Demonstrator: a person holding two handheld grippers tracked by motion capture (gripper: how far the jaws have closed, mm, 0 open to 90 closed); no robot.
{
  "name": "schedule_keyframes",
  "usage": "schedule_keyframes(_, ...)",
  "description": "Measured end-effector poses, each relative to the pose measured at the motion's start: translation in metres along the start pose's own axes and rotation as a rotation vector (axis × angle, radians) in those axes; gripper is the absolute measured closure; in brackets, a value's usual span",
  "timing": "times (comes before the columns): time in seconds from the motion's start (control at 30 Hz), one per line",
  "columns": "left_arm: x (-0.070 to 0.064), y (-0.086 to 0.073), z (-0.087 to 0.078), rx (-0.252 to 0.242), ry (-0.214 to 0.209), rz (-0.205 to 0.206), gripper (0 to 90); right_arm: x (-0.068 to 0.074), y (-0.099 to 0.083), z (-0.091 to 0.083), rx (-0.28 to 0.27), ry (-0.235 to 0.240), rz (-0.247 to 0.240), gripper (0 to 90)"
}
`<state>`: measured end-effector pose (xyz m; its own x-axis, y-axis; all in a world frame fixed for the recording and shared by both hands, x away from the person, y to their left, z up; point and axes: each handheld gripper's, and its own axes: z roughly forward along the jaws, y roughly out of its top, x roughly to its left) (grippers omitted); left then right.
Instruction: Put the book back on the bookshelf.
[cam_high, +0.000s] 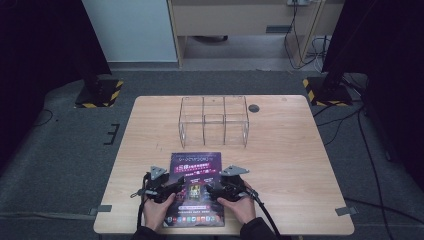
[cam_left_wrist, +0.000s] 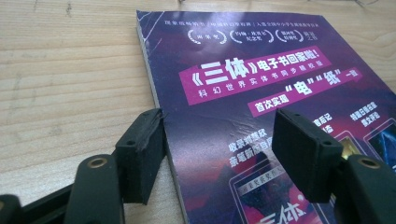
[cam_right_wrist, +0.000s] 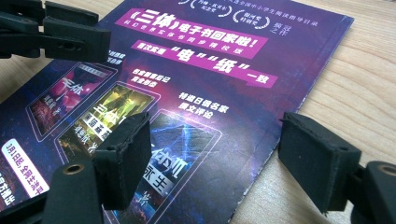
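A magazine (cam_high: 196, 167) with a dark purple cover and Chinese print lies flat near the table's front edge. My left gripper (cam_high: 176, 187) is held low over its left side, open. In the left gripper view its jaws (cam_left_wrist: 219, 140) straddle the spine edge of the magazine (cam_left_wrist: 261, 84), one pad by the wood and one above the cover. My right gripper (cam_high: 211, 189) is open over the right side. In the right gripper view it (cam_right_wrist: 217, 151) spans the right edge of the magazine (cam_right_wrist: 224, 79), and the left gripper (cam_right_wrist: 70, 32) shows at top left.
A clear acrylic organiser (cam_high: 214, 121) with several compartments stands at the middle back of the wooden table (cam_high: 290, 150). A round cable hole (cam_high: 254, 108) sits to its right. Stand bases with yellow-black stripes (cam_high: 98, 92) (cam_high: 327, 90) flank the table's far corners.
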<state>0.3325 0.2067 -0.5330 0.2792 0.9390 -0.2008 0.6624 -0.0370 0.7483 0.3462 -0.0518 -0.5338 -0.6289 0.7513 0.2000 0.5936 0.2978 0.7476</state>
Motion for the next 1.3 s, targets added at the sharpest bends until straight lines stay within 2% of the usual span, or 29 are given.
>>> schedule_keyframes(0.1, 0.001, -0.001, 0.000, -0.020, -0.002, -0.028, 33.3, -0.001, 0.000, 0.000, -0.004, 0.003, 0.007, 25.8)
schedule_keyframes(0.33, 0.000, -0.002, 0.001, -0.021, 0.002, -0.022, 33.3, -0.001, -0.003, 0.000, -0.014, 0.001, 0.002, 25.6)
schedule_keyframes(0.4, 0.000, -0.002, 0.001, -0.024, 0.004, -0.027, 35.6, -0.001, -0.003, 0.000, -0.017, 0.004, 0.012, 25.6)
schedule_keyframes(0.5, 0.004, -0.003, -0.001, -0.039, 0.005, -0.072, 41.5, -0.002, -0.003, 0.000, -0.023, 0.012, 0.018, 25.6)
schedule_keyframes(0.57, 0.005, -0.003, -0.001, -0.046, -0.001, -0.090, 43.1, -0.003, -0.004, 0.000, -0.030, 0.023, 0.046, 25.7)
schedule_keyframes(0.63, 0.006, -0.003, -0.002, -0.049, -0.003, -0.101, 43.9, -0.004, -0.004, -0.001, -0.033, 0.025, 0.049, 26.0)
schedule_keyframes(0.77, 0.009, -0.004, -0.006, -0.085, -0.035, -0.150, 46.4, -0.005, -0.004, 0.000, -0.036, 0.030, 0.050, 26.3)
schedule_keyframes(0.87, 0.010, -0.003, -0.011, -0.121, -0.077, -0.166, 47.7, -0.006, -0.004, -0.001, -0.041, 0.033, 0.060, 27.1)
schedule_keyframes(0.93, 0.009, -0.002, -0.014, -0.141, -0.112, -0.167, 47.6, -0.006, -0.004, -0.001, -0.038, 0.035, 0.062, 27.1)
schedule_keyframes(0.97, 0.009, -0.002, -0.014, -0.141, -0.112, -0.167, 47.7, -0.006, -0.004, -0.001, -0.038, 0.035, 0.062, 27.1)
schedule_keyframes(1.03, 0.006, -0.002, -0.015, -0.144, -0.163, -0.162, 47.5, -0.007, -0.004, -0.001, -0.043, 0.040, 0.060, 27.5)
schedule_keyframes(1.07, 0.003, -0.002, -0.014, -0.136, -0.171, -0.134, 47.3, -0.007, -0.004, -0.001, -0.042, 0.040, 0.059, 27.5)
schedule_keyframes(1.1, 0.001, -0.002, -0.014, -0.130, -0.164, -0.116, 46.4, -0.007, -0.004, -0.001, -0.041, 0.042, 0.061, 27.5)
schedule_keyframes(1.23, 0.006, -0.002, -0.010, -0.105, -0.177, -0.120, 42.5, -0.007, -0.004, -0.002, -0.034, 0.044, 0.070, 28.0)
schedule_keyframes(1.3, 0.008, -0.002, -0.009, -0.095, -0.174, -0.109, 41.5, -0.007, -0.004, -0.001, -0.038, 0.043, 0.067, 28.0)
